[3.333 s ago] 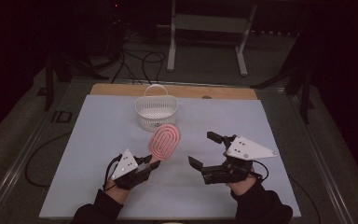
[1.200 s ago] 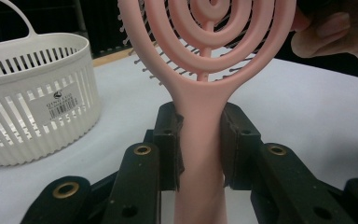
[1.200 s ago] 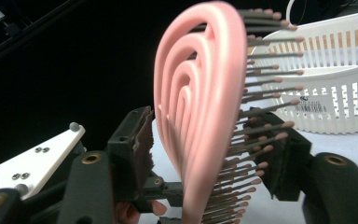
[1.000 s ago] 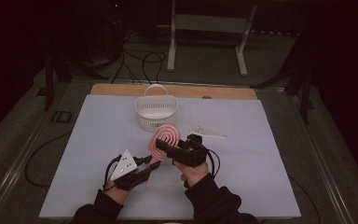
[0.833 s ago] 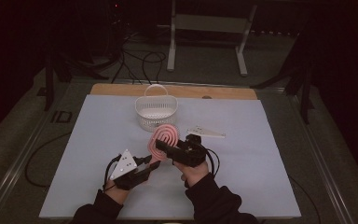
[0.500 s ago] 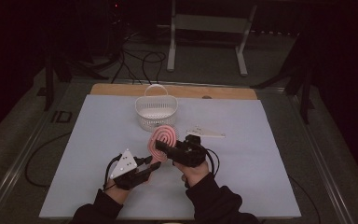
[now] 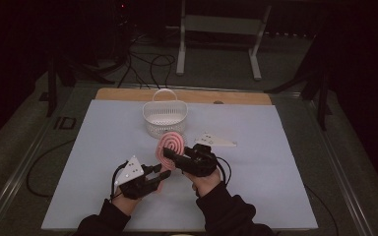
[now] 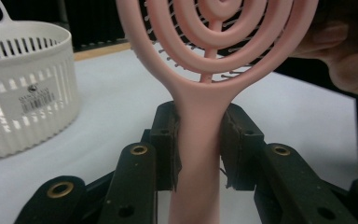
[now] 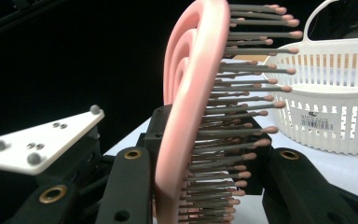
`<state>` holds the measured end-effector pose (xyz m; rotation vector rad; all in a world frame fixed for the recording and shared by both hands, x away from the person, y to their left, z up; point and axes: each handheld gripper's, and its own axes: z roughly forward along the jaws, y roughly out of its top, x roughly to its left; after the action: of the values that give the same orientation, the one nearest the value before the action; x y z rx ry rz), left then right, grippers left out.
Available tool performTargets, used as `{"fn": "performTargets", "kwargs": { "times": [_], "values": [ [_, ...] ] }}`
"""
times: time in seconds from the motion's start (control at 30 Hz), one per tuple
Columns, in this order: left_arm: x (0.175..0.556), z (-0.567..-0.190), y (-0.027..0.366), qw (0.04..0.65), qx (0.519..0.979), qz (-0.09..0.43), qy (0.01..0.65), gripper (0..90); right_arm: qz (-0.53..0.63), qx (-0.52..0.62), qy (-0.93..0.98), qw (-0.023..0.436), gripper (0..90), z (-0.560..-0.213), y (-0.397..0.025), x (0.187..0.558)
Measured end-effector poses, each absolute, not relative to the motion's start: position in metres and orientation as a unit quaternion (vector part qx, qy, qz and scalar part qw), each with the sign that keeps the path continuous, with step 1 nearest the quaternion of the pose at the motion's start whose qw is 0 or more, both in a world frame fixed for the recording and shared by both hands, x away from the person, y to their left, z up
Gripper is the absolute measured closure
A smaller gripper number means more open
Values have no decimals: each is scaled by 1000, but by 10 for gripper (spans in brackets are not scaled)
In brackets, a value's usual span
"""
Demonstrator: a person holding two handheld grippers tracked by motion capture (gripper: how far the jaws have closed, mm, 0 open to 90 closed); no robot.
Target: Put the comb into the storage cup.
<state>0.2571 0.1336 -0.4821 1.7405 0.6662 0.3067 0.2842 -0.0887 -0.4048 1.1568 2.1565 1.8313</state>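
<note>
Two hand-held grippers meet on one pink hairbrush (image 7: 170, 147) above the middle of our white-covered table (image 7: 103, 147). From the high view, we see the left gripper (image 7: 158, 173) coming in from the lower left and the right gripper (image 7: 171, 156) from the lower right, both converging just in front of a white slatted basket (image 7: 165, 115).

Through the left gripper view, our jaws are clamped narrowly on the brush's handle (image 8: 200, 140), pads pressed against both its sides, with the spiral head (image 8: 219, 32) rising upright and a hand (image 8: 349, 60) visible at the right edge. The basket (image 8: 23, 84) stands to the left.

Through the right gripper view, our jaws stand to either side of the brush head (image 9: 186, 116), seen edge-on with its bristles (image 9: 242, 93) pointing right; whether the pads actually press on it we cannot tell. The left gripper's grey plate (image 9: 37, 140) sits close at the left, and the basket (image 9: 335, 93) stands beyond.
</note>
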Motion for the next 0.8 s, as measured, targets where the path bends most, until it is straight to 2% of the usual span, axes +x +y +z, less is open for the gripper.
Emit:
{"fn": "performTargets", "kwargs": {
  "times": [0.3, 0.43, 0.6, 0.7, 0.8],
  "values": [
    [260, -481, 134, 578, 749, 121, 300, 492, 600, 374, 704, 67, 648, -402, -95, 288],
    [261, -481, 134, 575, 752, 115, 299, 435, 602, 372, 703, 71, 648, -398, -96, 288],
    [261, -481, 135, 574, 755, 112, 297, 411, 604, 364, 705, 75, 648, -395, -98, 288],
    [261, -479, 134, 559, 766, 112, 297, 328, 604, 360, 706, 80, 648, -392, -100, 289],
    [261, -480, 133, 551, 773, 110, 294, 289, 605, 360, 705, 83, 649, -390, -102, 289]
  ]
}}
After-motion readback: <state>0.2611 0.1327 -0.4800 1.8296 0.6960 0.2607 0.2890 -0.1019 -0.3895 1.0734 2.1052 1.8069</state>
